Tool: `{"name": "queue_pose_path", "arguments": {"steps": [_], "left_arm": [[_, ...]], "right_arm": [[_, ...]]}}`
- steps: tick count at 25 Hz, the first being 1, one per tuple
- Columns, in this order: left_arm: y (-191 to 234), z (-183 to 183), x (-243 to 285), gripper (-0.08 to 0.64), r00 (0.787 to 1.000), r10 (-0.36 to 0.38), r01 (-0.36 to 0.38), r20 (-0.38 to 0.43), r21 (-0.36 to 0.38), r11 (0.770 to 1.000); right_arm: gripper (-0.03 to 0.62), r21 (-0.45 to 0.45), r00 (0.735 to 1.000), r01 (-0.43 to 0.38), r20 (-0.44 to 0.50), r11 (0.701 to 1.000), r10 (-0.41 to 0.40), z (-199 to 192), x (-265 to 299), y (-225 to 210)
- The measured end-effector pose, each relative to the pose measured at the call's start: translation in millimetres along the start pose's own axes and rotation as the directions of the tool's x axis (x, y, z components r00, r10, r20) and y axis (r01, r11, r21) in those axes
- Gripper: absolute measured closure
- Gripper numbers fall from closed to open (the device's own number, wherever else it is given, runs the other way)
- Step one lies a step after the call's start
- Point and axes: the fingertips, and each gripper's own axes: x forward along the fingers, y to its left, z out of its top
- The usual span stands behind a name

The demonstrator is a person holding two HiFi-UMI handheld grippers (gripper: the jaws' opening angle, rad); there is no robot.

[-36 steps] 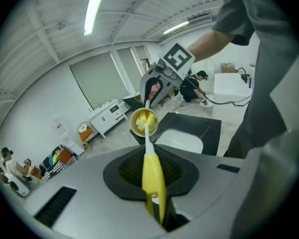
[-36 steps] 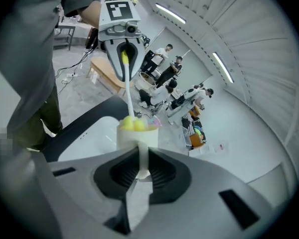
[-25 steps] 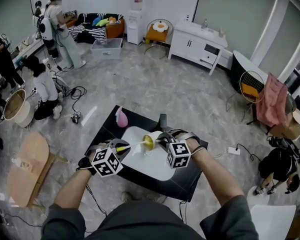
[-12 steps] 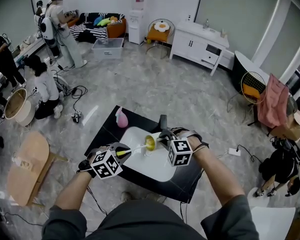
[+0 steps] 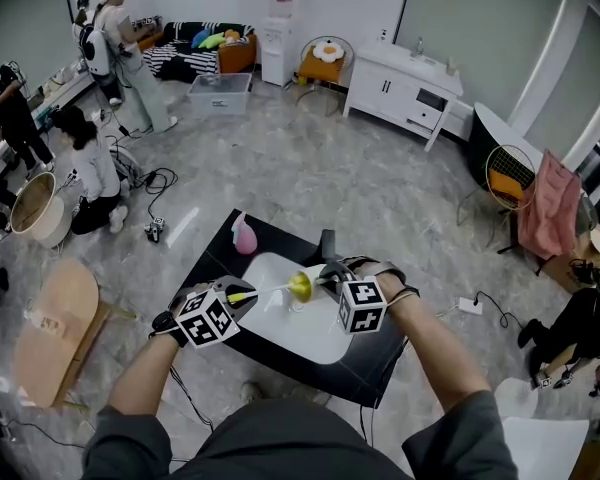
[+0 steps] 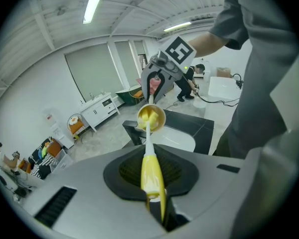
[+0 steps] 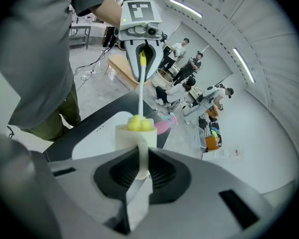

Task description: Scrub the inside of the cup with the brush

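A small cream-yellow cup hangs over the white mat, its mouth turned toward my left gripper. My right gripper is shut on the cup's handle, and the cup's body shows just past the jaws. My left gripper is shut on the yellow handle of a brush. The brush's thin white shaft runs to the cup. Its yellow head sits inside the cup's mouth. Each gripper shows in the other's view: the right gripper, the left gripper.
The mat lies on a low black table. A pink spray bottle stands at the table's far left corner and a dark object at its far edge. A wooden board lies on the floor to the left. Several people stand or crouch far left.
The left gripper has rolled slightly with the brush. The cup and the right gripper stay where they were, with the brush head still in the cup.
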Motion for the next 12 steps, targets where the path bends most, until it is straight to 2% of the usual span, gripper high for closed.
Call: {"name": "queue_pose_path", "arguments": {"steps": [6,12], "left_arm": [[-18.4,4.2,6.3,0.526,0.999,-0.033,0.034,0.017,-0.019,0.999],[-20.9,20.4,0.5,0.526,0.999,-0.012,0.010,0.048,0.041,0.999]], "right_arm": [[0.549,-0.012,1.000,-0.008,-0.013,1.000,0.007,-7.2,-7.8,-6.1],[0.549,-0.010,0.999,-0.031,-0.023,0.999,0.031,-6.3,-1.4,-2.6]]}}
